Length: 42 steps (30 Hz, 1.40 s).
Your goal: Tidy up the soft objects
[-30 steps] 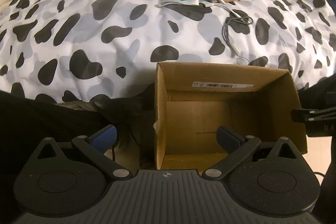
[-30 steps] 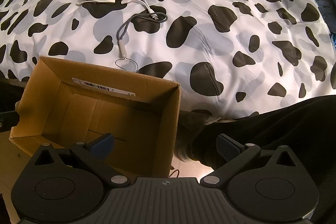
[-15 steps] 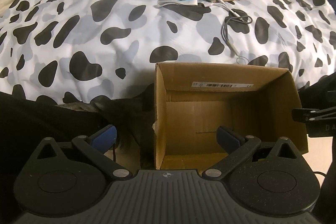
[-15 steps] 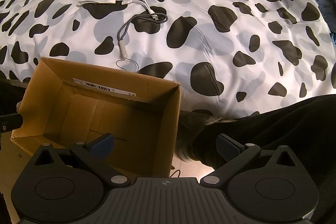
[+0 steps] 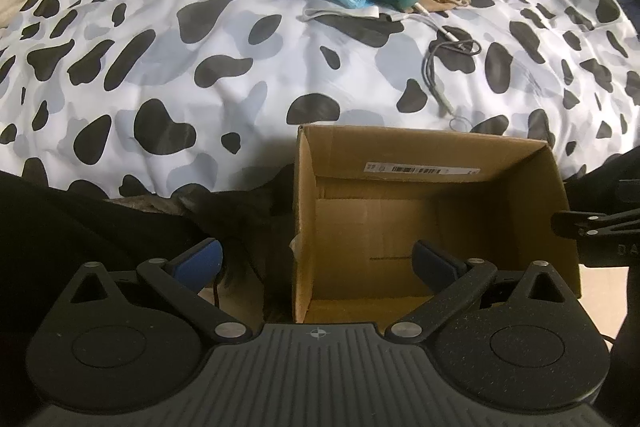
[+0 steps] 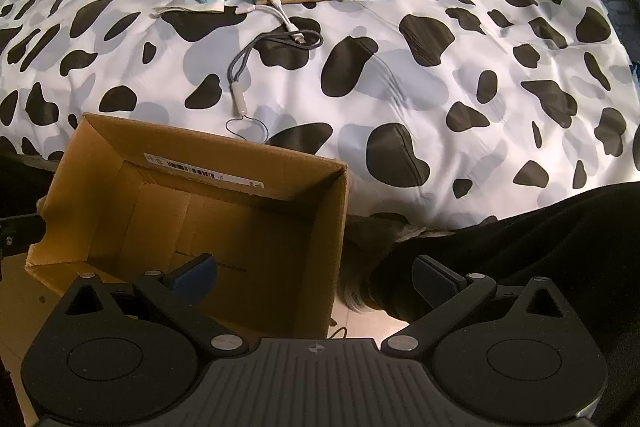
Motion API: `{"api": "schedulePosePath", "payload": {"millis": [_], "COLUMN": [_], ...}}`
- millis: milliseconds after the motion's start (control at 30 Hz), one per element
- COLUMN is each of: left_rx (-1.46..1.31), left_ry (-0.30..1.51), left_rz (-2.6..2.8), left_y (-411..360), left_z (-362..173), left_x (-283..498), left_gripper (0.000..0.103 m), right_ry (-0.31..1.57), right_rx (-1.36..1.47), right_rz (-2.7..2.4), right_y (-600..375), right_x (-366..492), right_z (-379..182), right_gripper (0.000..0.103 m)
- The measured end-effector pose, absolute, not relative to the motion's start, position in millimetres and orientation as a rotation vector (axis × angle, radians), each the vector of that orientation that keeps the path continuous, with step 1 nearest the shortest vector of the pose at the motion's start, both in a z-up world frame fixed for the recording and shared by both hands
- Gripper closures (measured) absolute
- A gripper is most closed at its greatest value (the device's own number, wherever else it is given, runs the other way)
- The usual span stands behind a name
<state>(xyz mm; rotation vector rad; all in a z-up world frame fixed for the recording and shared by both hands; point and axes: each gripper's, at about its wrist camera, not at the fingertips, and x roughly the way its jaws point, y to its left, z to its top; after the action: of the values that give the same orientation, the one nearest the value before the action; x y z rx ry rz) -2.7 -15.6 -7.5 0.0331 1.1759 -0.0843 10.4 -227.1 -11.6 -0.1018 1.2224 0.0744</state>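
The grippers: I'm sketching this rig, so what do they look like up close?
Both match. The left gripper and right gripper each have a black ribbed body with a small crosshair mark, two round speckled black housings, silver pivot pins, and angled black arms ending in blue-padded fingers. No cables or sleeves show on them.
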Motion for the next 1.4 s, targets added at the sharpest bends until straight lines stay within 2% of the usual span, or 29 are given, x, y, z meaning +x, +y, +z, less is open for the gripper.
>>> {"api": "schedulePosePath", "payload": {"millis": [667,1400], "left_rx": [0.016,0.008], "left_ry": [0.932,0.976], "left_rz": [-0.085,-0.115], "left_y": [-20.8,-21.9], "left_z": [50.5,50.7], "left_x": [0.3,14.5], "left_gripper": [0.000,0.000], "right_ry": [0.925,0.979], "right_rx": [-0.067,-0.077], "right_rz": [0.100,0.089], "right_y": [-241.2,-244.2], "right_x": [9.7,25.9], "right_z": [55.7,55.8], "right_gripper": [0.000,0.000]}}
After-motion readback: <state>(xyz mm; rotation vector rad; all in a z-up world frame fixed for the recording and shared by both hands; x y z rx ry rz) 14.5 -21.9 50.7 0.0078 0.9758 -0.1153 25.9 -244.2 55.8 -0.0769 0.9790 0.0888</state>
